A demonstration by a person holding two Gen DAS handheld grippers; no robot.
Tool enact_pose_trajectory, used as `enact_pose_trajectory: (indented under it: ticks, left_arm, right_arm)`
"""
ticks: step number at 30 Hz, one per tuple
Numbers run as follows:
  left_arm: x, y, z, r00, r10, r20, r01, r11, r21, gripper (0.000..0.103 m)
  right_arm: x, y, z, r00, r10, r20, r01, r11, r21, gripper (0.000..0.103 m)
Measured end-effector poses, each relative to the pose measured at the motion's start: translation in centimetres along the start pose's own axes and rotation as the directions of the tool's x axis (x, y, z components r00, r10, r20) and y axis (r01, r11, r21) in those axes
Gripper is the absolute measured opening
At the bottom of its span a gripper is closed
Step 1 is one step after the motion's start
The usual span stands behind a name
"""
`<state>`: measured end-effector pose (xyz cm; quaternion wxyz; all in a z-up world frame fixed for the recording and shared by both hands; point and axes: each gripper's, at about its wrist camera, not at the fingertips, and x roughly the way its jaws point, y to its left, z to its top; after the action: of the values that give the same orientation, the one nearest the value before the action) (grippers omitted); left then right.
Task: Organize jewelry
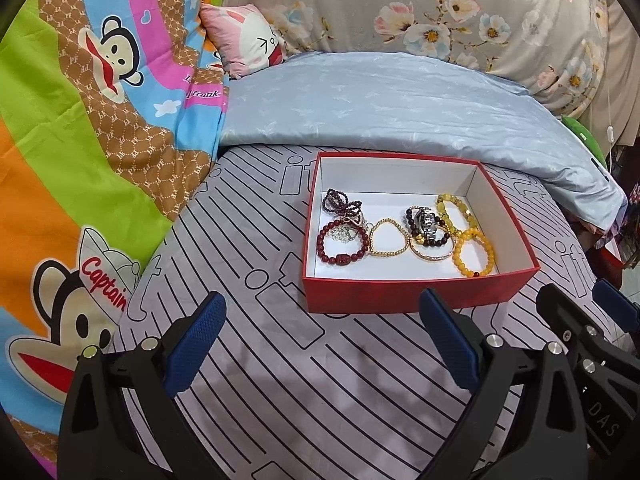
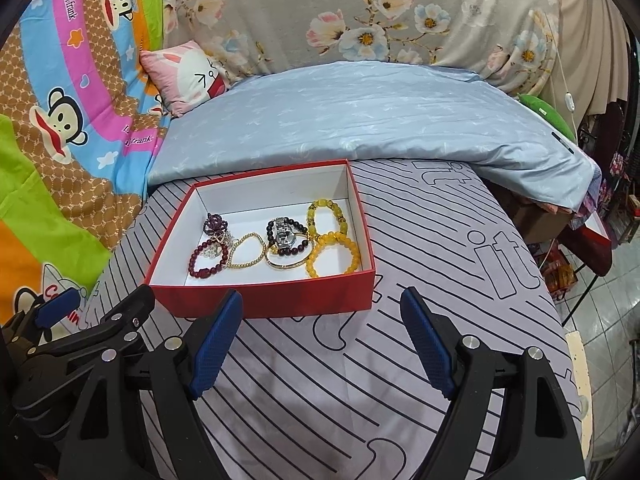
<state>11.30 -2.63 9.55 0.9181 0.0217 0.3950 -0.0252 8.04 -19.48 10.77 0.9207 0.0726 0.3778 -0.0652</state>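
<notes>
A red box (image 1: 404,292) with a white inside sits on the striped bed sheet; it also shows in the right wrist view (image 2: 280,294). Inside lie several bracelets: a dark red bead bracelet (image 1: 342,245), a gold bead bracelet (image 1: 390,236), yellow bead bracelets (image 1: 474,254) and a silver watch (image 1: 425,220). The same pieces show in the right wrist view, with the yellow bracelets (image 2: 334,256) at the right. My left gripper (image 1: 322,334) is open and empty, just short of the box's near wall. My right gripper (image 2: 322,332) is open and empty, also near that wall.
A light blue quilt (image 1: 380,108) lies folded behind the box. A colourful cartoon monkey blanket (image 1: 80,140) is piled at the left. A pink pillow (image 1: 244,36) leans at the back. The bed's right edge drops to a tiled floor (image 2: 612,320).
</notes>
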Motion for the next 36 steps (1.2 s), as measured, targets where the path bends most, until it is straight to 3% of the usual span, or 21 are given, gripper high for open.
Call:
enact_pose_trajectory:
  ticks: [36]
  left_arm:
    - [-0.34, 0.66, -0.24, 1.000, -0.002, -0.014, 0.002, 1.000, -0.011, 0.093]
  right_arm:
    - [-0.66, 0.34, -0.06, 1.000, 0.005, 0.002, -0.005, 1.000, -0.002, 0.078]
